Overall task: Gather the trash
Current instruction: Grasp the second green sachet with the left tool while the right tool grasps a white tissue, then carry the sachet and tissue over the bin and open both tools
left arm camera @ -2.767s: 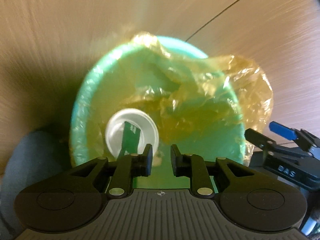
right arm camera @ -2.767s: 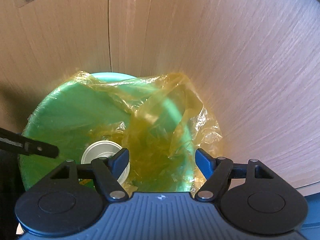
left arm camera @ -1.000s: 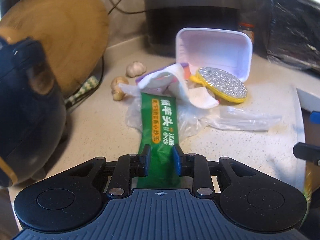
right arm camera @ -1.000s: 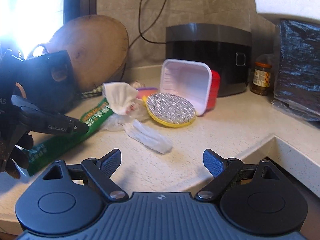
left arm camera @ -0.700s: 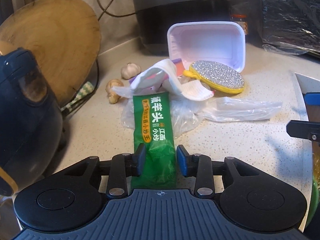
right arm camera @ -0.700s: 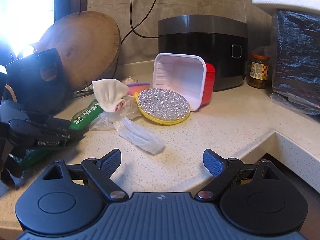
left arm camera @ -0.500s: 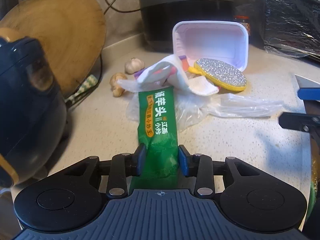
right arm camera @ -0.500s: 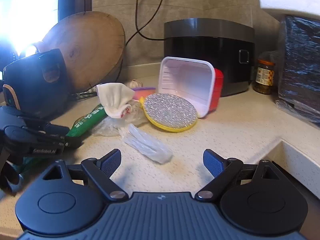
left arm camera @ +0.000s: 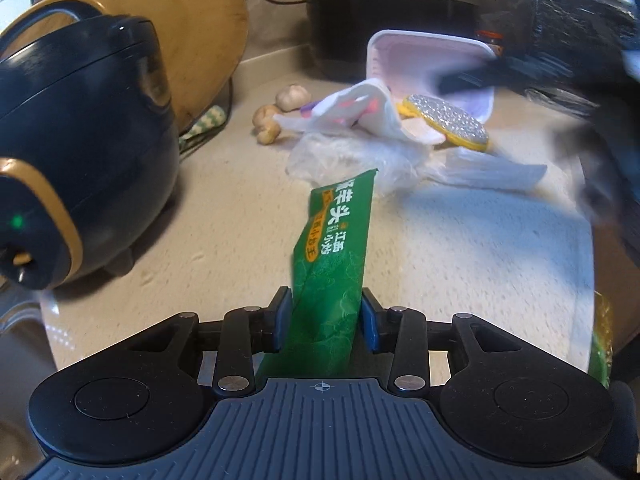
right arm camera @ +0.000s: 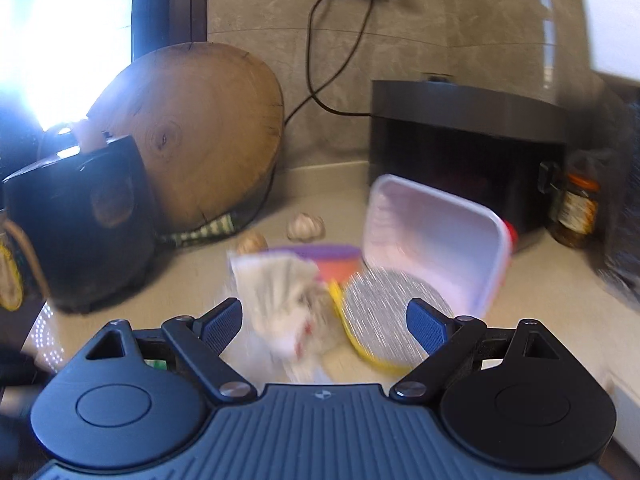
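My left gripper (left arm camera: 322, 322) is shut on the near end of a long green snack wrapper (left arm camera: 336, 240), which rises off the counter, its far end by a clear plastic bag (left arm camera: 360, 156). My right gripper (right arm camera: 324, 320) is open, just above a crumpled white tissue (right arm camera: 280, 292); the tissue lies between its fingers in the right wrist view. The tissue (left arm camera: 372, 112) also shows in the left wrist view beside a round glittery sponge with a yellow rim (left arm camera: 448, 120) (right arm camera: 388, 312). A white foam tray (right arm camera: 436, 240) leans behind them.
A dark blue rice cooker (left arm camera: 72, 152) stands at the left, a round wooden board (right arm camera: 200, 128) behind it. A black appliance (right arm camera: 468, 148), a jar (right arm camera: 576, 212) and garlic bulbs (right arm camera: 304, 226) are at the back. The counter edge (left arm camera: 592, 280) drops off at the right.
My left gripper has drawn the green wrapper back off the trash pile and lifted it. My right gripper has moved forward and left, close over the tissue, still open.
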Demonstrator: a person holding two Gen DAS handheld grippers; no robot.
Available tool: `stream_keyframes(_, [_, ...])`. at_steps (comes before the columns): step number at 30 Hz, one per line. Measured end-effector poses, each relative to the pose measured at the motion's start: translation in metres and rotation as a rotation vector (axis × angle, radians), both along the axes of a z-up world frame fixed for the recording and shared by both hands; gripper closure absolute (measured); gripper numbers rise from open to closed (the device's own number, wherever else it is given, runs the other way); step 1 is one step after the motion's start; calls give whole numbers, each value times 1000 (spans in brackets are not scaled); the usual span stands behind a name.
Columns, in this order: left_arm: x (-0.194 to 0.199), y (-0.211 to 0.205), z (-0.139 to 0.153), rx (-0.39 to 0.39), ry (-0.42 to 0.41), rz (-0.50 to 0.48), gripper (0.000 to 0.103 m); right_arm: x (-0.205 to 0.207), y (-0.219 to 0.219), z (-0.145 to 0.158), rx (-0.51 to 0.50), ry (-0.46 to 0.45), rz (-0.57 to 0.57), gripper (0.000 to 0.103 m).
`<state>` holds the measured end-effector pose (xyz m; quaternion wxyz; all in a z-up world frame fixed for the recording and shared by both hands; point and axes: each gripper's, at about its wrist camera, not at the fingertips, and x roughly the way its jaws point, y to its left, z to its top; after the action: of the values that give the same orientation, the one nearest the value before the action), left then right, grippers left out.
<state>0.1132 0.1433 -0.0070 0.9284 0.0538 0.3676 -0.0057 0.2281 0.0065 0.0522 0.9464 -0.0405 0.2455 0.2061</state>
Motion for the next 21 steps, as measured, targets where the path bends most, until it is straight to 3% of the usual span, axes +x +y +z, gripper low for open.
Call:
stream_keyframes(5, [-15,0,8,-22,-5,-29,62,50,46,-15,-74,76,-1,15])
stream_keyframes(7, [-17,1,8,-8,1,-33,62,57,50,-21,-63,131,8,49])
stream_keyframes(8, [-17,3,7,-6,3,-30,62,57,48,-22,-46,161,27,85])
stream_keyframes(9, [-16,5,6,-6,3,-26,61,53,43,-19,-20,177,44,93])
stream_keyframes(15, [-3,9,0,-5,-1,-33,62,9,2,16,78,109,101,95])
stream_keyframes(21, [6,11,0,-69,14,-41,67,-37,-29,39,112,58,138,95])
